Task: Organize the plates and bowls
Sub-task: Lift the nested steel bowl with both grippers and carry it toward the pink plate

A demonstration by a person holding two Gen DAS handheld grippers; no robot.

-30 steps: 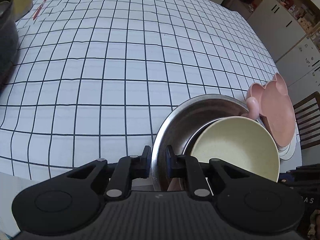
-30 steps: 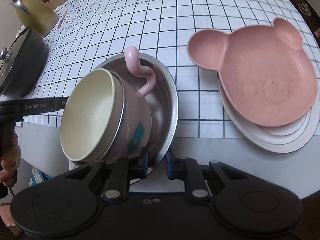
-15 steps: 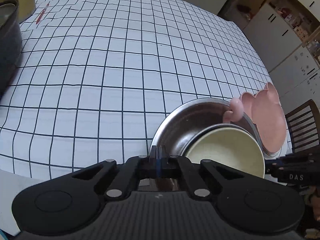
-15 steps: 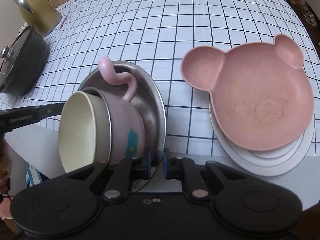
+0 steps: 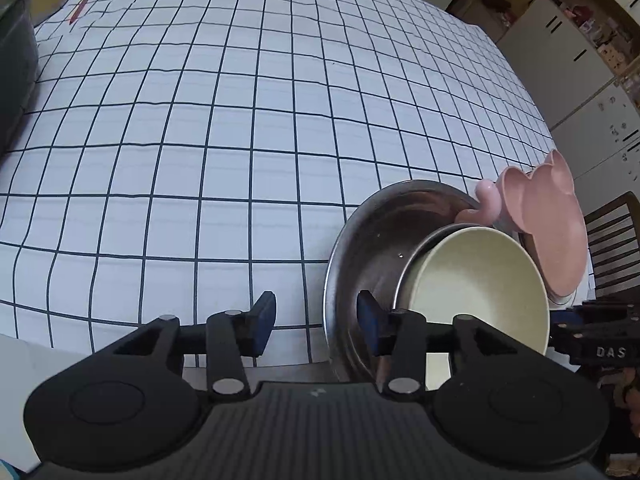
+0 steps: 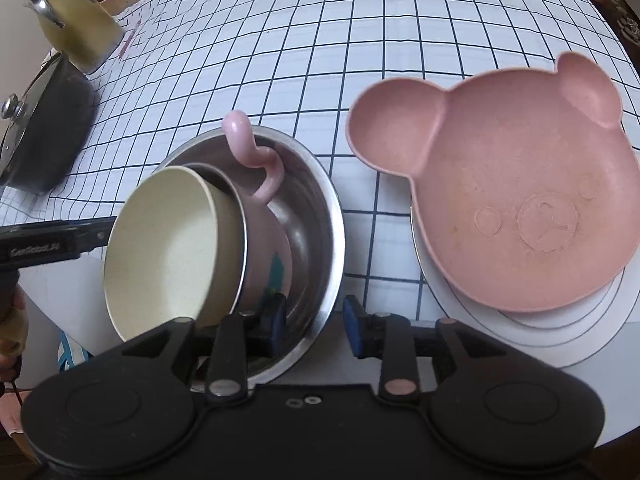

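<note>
A steel bowl [image 5: 372, 240] [image 6: 316, 216] sits at the table's near edge. Inside it leans a pink cup with a curled handle [image 6: 264, 256] [image 5: 486, 200], and a cream bowl [image 5: 476, 296] [image 6: 164, 256] is nested in the cup. My left gripper [image 5: 316, 318] is open, its jaws astride the steel bowl's left rim without touching. My right gripper [image 6: 314, 322] is open, its jaws astride the bowl's near rim. A pink bear-shaped plate [image 6: 516, 208] [image 5: 556, 224] lies on a stack of white plates [image 6: 592, 332] to the right.
A dark lidded pot [image 6: 40, 136] [image 5: 12, 60] and a yellow-green kettle [image 6: 76, 28] stand at the table's far left. A red pen [image 5: 82, 4] lies on the checked cloth [image 5: 240, 120]. A wooden chair [image 5: 612, 248] and white cabinets [image 5: 568, 60] are beyond the table.
Both grippers were shut on the steel bowl's rim and have opened. The bowl stack has settled lower onto the table.
</note>
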